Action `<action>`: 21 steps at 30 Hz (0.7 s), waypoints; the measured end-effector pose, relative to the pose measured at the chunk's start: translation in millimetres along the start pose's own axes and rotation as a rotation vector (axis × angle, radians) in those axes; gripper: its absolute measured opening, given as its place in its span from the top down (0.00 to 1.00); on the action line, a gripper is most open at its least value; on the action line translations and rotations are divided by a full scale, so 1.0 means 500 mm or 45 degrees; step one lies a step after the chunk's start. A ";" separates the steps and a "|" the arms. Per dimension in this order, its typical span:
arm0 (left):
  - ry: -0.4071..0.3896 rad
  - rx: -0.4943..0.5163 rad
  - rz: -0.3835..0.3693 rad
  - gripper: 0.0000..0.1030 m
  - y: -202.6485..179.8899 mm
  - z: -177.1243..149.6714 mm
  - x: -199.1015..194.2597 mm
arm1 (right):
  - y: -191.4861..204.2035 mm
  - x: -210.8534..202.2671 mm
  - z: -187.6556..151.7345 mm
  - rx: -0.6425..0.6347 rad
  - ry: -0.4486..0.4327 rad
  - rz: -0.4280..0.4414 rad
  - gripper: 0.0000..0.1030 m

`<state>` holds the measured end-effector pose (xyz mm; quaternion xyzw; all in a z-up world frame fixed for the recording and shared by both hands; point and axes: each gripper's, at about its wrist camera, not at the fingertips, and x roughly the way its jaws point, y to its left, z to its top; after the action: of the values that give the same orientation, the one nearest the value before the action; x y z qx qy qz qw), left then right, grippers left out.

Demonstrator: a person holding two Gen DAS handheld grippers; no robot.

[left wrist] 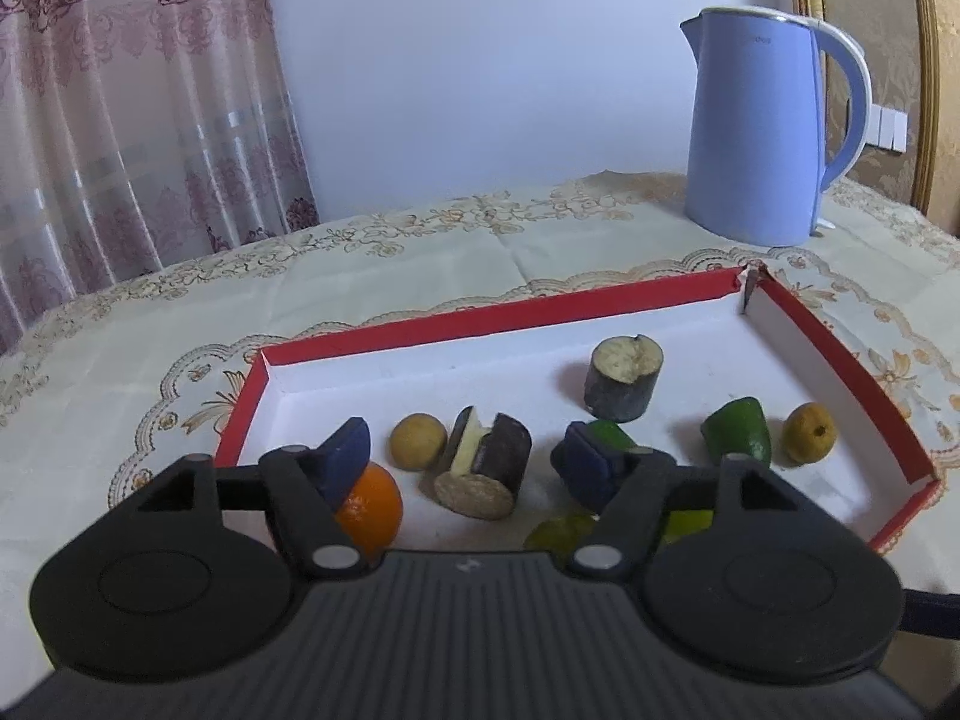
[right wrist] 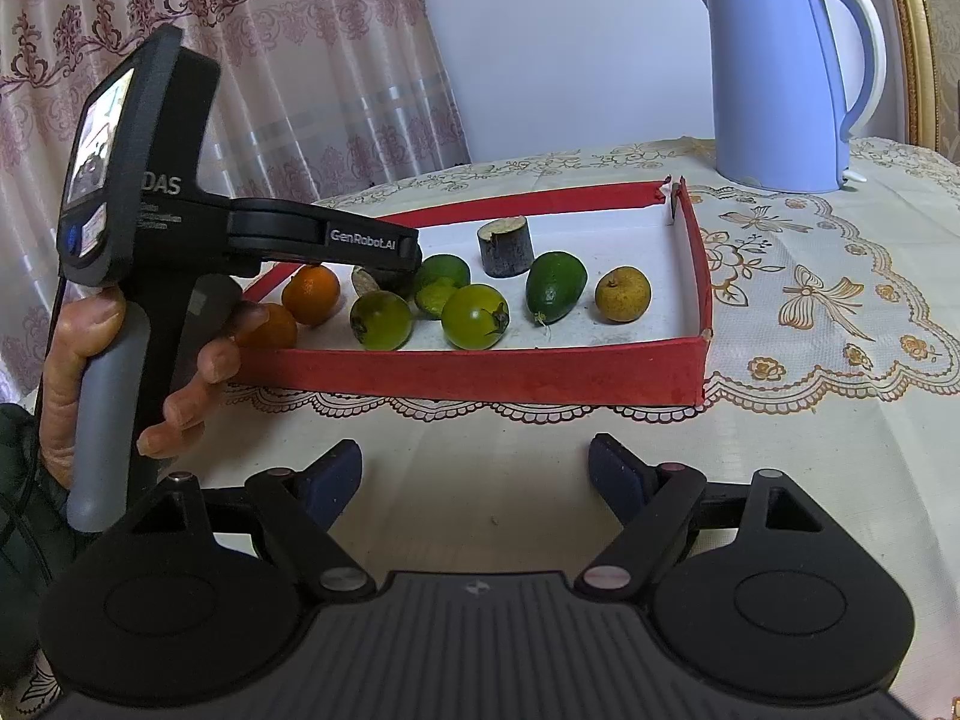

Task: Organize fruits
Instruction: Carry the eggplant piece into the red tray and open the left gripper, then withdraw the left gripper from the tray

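**Inspector:** Report the left hand-held gripper (left wrist: 468, 456).

**Assistant:** In the left wrist view it sits low in the frame, over the near part of the red tray (left wrist: 480, 315). Its jaws stand apart with nothing clamped. A short cut stalk piece (left wrist: 483, 471), dark-skinned with a pale end, lies on the tray floor between the blue pads (left wrist: 348, 456), touching neither.

**Inspector:** And the fruit?

**Assistant:** All inside the tray. An orange (left wrist: 372, 510) lies at the lower left, just behind the left pad. A brownish round fruit (left wrist: 418, 441) sits beside the stalk piece. A second, upright stalk piece (left wrist: 624, 378) stands toward the centre right. A green fruit (left wrist: 738, 438) and another brownish round fruit (left wrist: 809, 433) lie at the right side, near the tray wall. Two greenish fruits show low in the frame behind the right finger; they are largely hidden, so I cannot tell their kind from this view.

**Inspector:** The right hand-held gripper (right wrist: 474, 480)?

**Assistant:** Wide apart and empty, low in the right wrist view, over the patterned tablecloth (right wrist: 810, 300) on the table, short of the tray's near wall. A person's hand (right wrist: 120, 360) at the left of that frame grips the handle of the left unit.

**Inspector:** Other items?

**Assistant:** A blue kettle (right wrist: 780, 78) stands at the upper right, behind the tray and apart from it. A patterned curtain (left wrist: 120, 108) hangs at the upper left.
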<state>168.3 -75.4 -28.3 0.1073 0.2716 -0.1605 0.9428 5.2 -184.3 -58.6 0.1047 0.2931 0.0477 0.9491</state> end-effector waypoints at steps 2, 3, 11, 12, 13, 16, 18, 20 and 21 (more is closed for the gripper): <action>0.000 -0.008 0.011 0.32 0.003 -0.002 -0.007 | 0.000 0.001 0.000 0.001 0.000 0.001 0.20; -0.003 -0.015 0.013 0.32 0.004 -0.004 -0.011 | 0.000 0.001 0.000 0.000 0.000 0.001 0.20; -0.054 0.008 0.059 0.11 -0.001 -0.023 -0.065 | 0.000 0.001 0.000 -0.001 0.001 0.000 0.19; -0.061 0.009 0.059 0.11 0.002 -0.025 -0.070 | -0.001 0.002 0.000 -0.002 0.001 0.000 0.19; -0.062 0.005 0.074 0.11 0.006 -0.026 -0.072 | -0.001 0.002 0.000 -0.003 0.001 -0.001 0.19; -0.033 -0.063 0.104 0.11 0.034 -0.026 -0.072 | -0.001 0.002 0.000 -0.003 0.001 -0.001 0.19; 0.004 -0.123 0.088 0.11 0.059 -0.028 -0.077 | -0.002 0.002 0.000 -0.005 0.002 -0.003 0.19; 0.014 -0.158 0.099 0.11 0.078 -0.036 -0.091 | -0.001 0.002 0.000 -0.007 0.002 -0.004 0.19; 0.015 -0.158 0.110 0.11 0.084 -0.043 -0.101 | -0.001 0.002 0.000 -0.009 0.002 -0.005 0.19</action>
<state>132.9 -18.1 -13.6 0.0614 0.2816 -0.1019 0.9521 5.8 -184.7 -59.3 0.1008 0.2940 0.0469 0.9493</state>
